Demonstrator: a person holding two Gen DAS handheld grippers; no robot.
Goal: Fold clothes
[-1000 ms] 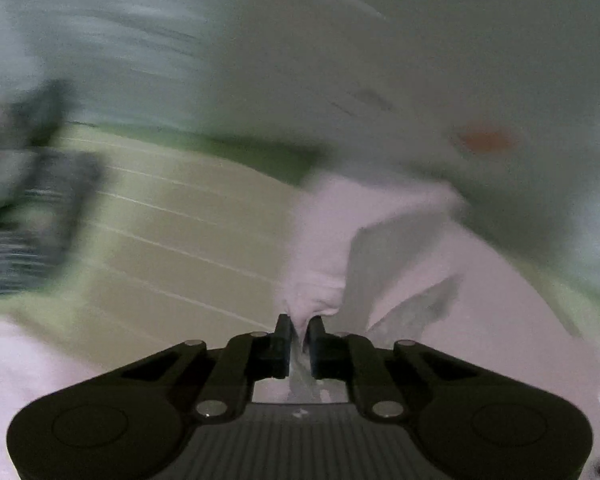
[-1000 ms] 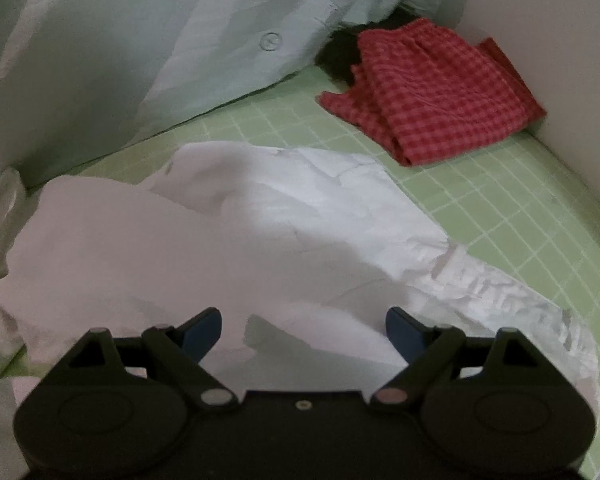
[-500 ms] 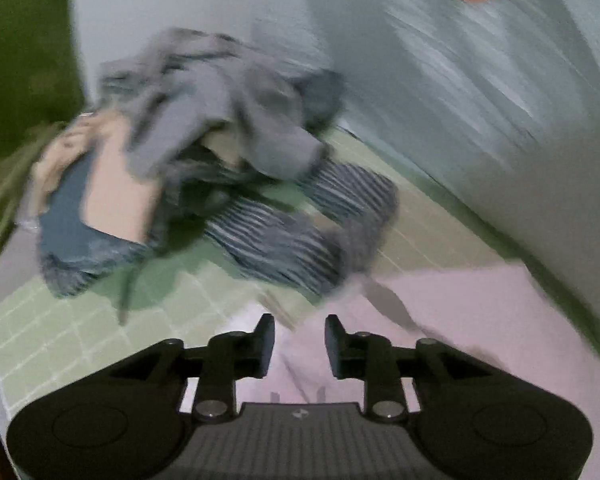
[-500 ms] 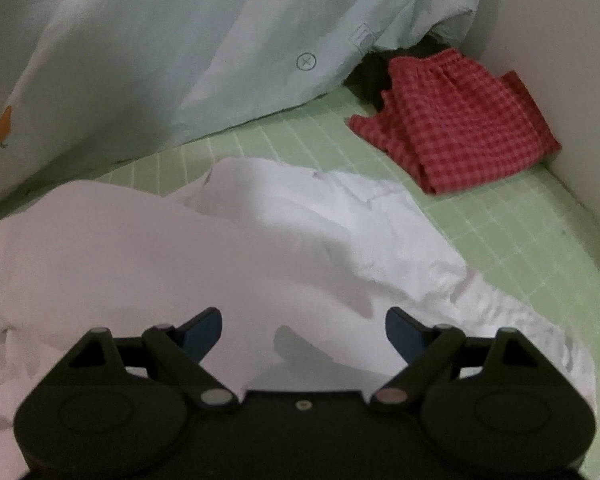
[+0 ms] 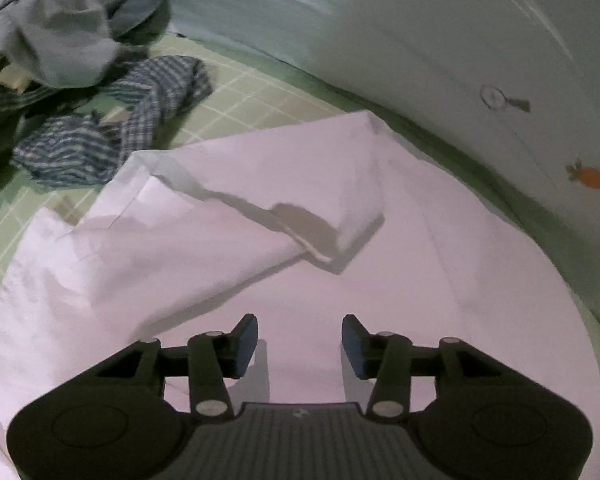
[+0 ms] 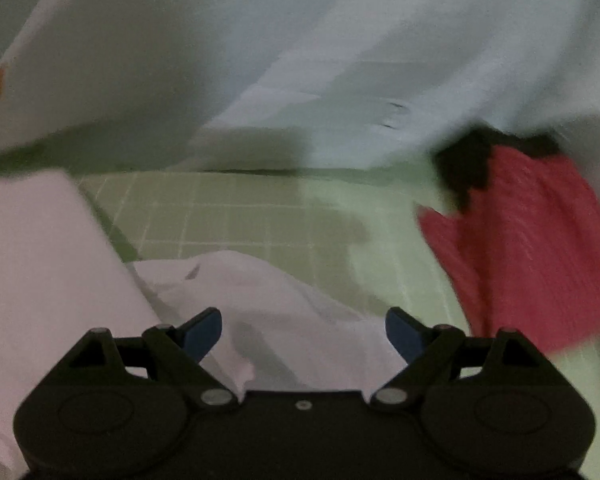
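Just ahead of the left gripper (image 5: 299, 343) the white garment (image 5: 340, 280) lies spread flat, with one flap folded across it and a free edge running up to the far left. Beyond that edge, off to the left, a crumpled blue striped cloth (image 5: 112, 128) and a grey heap (image 5: 68, 48) crowd the green gridded mat (image 5: 240, 92). A pale sheet with a carrot print (image 5: 460, 60) closes off the far side.

Ahead of the right gripper (image 6: 303, 334) a rumpled white corner (image 6: 268, 292) gives way to bare mat (image 6: 260, 216), with a red checked cloth (image 6: 532, 248) to the right.

The left jaws have just been opening and stand apart, nothing between them. The right jaws gape wide and hold nothing.
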